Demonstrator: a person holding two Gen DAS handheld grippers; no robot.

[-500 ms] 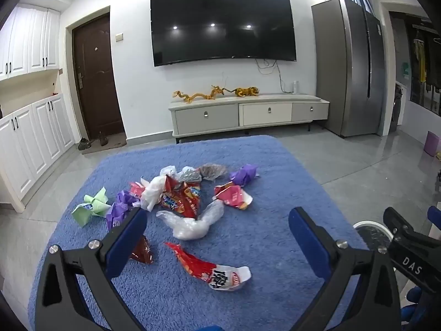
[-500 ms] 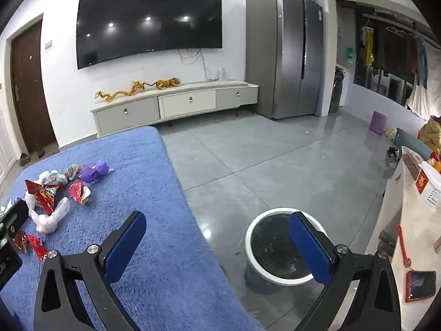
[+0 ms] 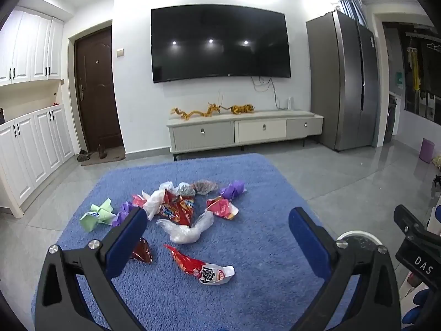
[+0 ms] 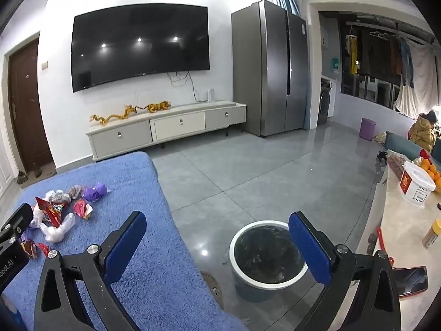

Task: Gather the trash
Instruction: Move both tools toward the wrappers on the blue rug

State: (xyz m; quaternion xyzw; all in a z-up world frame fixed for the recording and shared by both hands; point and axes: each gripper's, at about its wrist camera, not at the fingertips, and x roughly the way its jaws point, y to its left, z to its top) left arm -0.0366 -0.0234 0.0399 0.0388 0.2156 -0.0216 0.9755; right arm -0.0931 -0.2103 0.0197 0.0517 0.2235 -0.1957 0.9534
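Note:
Several pieces of trash lie on a blue fuzzy cloth (image 3: 259, 237): a red and white wrapper (image 3: 201, 266) nearest, a clear plastic bag (image 3: 187, 229), a red snack bag (image 3: 179, 207), a green paper (image 3: 97, 215), a purple wrapper (image 3: 233, 190). My left gripper (image 3: 217, 241) is open and empty, hovering above the red and white wrapper. My right gripper (image 4: 217, 244) is open and empty, off the cloth's right edge, above a white-rimmed trash bin (image 4: 267, 256) on the floor. The trash pile (image 4: 60, 209) also shows at the left of the right wrist view.
A grey tiled floor (image 4: 248, 171) surrounds the cloth. A counter (image 4: 405, 234) at the right holds a white basket, oranges, a jar and a phone. A TV stand (image 3: 242, 131), a fridge (image 3: 344, 82) and white cabinets (image 3: 30, 143) line the walls.
Both views have shifted only slightly. Both grippers stay open and empty, and the trash has not moved.

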